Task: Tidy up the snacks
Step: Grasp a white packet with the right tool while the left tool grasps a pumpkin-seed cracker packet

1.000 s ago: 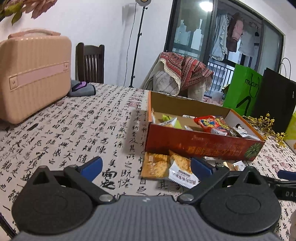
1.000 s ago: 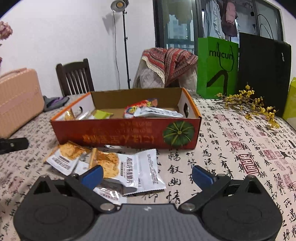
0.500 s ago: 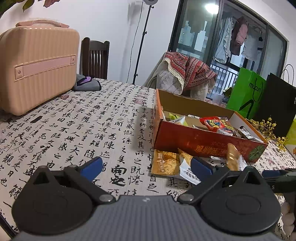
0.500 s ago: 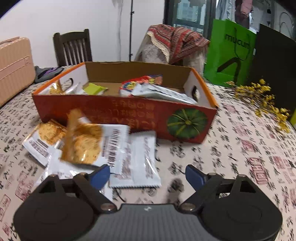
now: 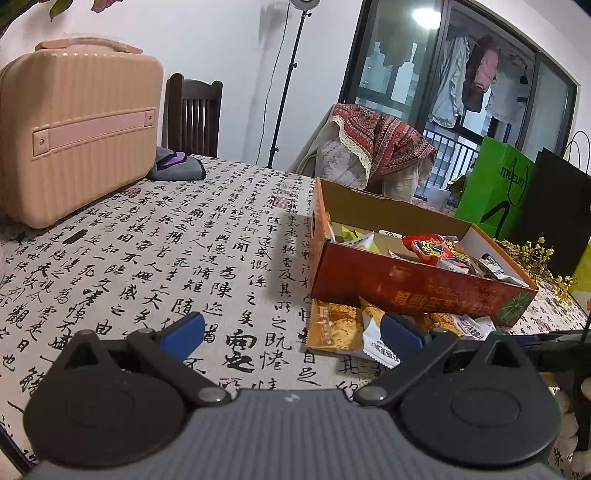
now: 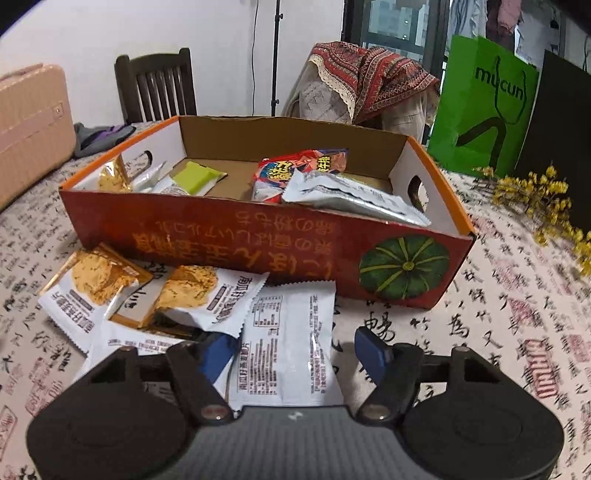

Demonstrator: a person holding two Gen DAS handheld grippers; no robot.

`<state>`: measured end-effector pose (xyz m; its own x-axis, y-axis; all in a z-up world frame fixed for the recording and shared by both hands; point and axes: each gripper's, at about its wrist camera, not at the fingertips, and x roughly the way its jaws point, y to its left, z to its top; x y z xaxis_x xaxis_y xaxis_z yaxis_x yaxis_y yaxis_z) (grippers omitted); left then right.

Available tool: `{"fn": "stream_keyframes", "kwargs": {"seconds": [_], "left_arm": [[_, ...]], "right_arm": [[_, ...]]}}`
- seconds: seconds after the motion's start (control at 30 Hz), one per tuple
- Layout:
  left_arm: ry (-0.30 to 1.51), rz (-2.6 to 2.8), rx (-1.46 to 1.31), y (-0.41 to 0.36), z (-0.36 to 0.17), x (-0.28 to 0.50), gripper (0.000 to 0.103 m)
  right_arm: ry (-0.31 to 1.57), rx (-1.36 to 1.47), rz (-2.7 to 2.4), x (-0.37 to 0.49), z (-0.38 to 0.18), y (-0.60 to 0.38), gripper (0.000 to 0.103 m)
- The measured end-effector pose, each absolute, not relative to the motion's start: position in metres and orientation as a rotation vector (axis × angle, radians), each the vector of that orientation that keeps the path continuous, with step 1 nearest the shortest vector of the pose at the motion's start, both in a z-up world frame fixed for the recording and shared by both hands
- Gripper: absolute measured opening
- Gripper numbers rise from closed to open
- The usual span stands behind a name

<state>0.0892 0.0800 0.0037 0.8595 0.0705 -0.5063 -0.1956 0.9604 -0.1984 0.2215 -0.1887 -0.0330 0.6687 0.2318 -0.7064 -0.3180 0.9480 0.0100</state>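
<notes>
White foil snack packet is being enclosed at lower centre.
Right gripper has descended, jaws closing around it, not yet clamped; left gripper is kept apart, empty.

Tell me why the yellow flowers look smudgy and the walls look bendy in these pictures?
In the right wrist view the yellow flowers are smeared by motion blur at the edge, while the box stays fairly sharp. In the left wrist view the fisheye lens bows the window frame, a ceiling light glares in the glass, and the box casts a soft shadow on the tablecloth.
</notes>
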Motion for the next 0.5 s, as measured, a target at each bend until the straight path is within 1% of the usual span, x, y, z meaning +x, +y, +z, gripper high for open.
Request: {"fn": "stream_keyframes", "kwargs": {"seconds": [0.03, 0.1, 0.3, 0.5], "left_arm": [[0.52, 0.141, -0.248, 0.08, 0.004, 0.09, 0.103], [0.523, 0.143, -0.248, 0.08, 0.003, 0.091, 0.103], [0.533, 0.142, -0.234, 0.076, 0.001, 0.095, 0.103], [0.555, 0.123, -0.168, 0.06, 0.001, 0.107, 0.103]], "right_arm": [[0.782, -0.102, 0.312, 0.22, -0.031, -0.191, 0.05], [0.771, -0.089, 0.304, 0.217, -0.028, -0.195, 0.044], [0.708, -0.058, 0.293, 0.2, -0.021, -0.213, 0.042], [0.618, 0.019, 0.251, 0.185, -0.016, -0.238, 0.042]]}}
